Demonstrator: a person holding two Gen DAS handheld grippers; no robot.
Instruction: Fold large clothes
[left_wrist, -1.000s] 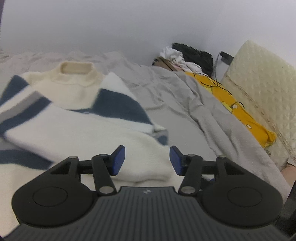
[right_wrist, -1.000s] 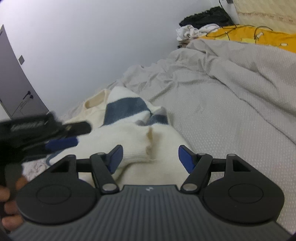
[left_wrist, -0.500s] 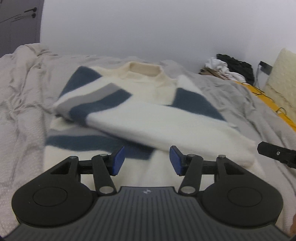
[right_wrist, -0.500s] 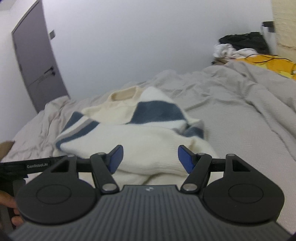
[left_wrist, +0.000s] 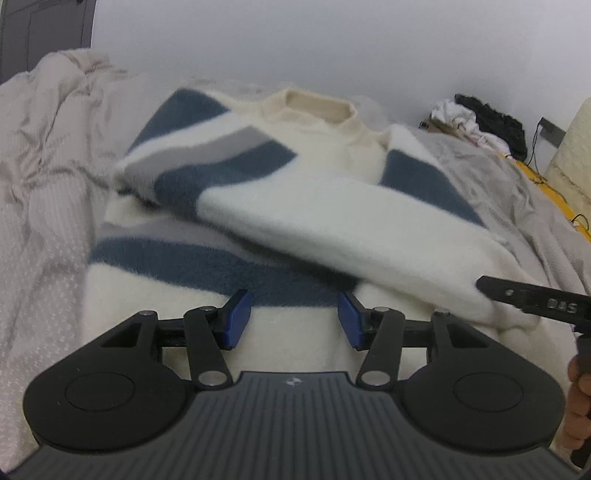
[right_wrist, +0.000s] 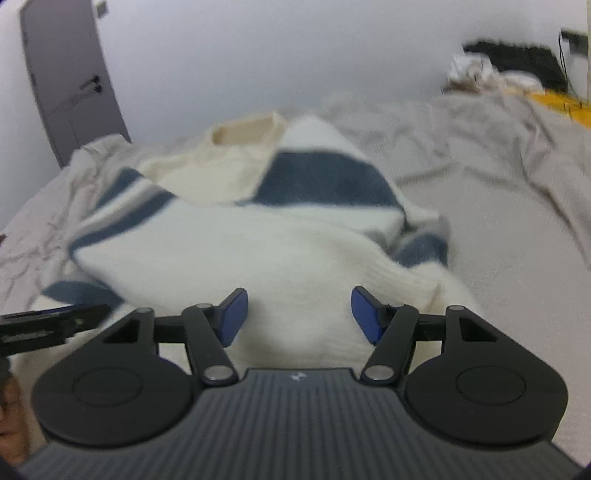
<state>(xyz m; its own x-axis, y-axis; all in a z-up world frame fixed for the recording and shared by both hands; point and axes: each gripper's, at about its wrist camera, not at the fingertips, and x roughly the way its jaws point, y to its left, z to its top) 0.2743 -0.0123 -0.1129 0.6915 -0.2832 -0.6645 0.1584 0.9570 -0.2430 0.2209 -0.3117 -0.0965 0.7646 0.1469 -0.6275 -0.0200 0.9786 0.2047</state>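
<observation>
A cream sweater (left_wrist: 332, 221) with blue and grey stripes lies on the bed, collar at the far end, both sleeves folded across its body. It also shows in the right wrist view (right_wrist: 229, 251). My left gripper (left_wrist: 293, 319) is open and empty, just above the sweater's near hem on the left. My right gripper (right_wrist: 299, 315) is open and empty over the hem on the right. The right gripper's side shows at the left wrist view's right edge (left_wrist: 535, 299); the left gripper's side shows at the right wrist view's left edge (right_wrist: 48, 321).
Rumpled grey bedding (left_wrist: 44, 192) surrounds the sweater. A pile of dark and white clothes (left_wrist: 476, 122) sits at the far right by a yellow cloth (left_wrist: 550, 195) and a quilted headboard (left_wrist: 576, 147). A grey door (right_wrist: 62, 77) stands at the far left.
Both grippers have drawn back toward the sweater's near hem and swung left, staying open. The sweater lies as before.
</observation>
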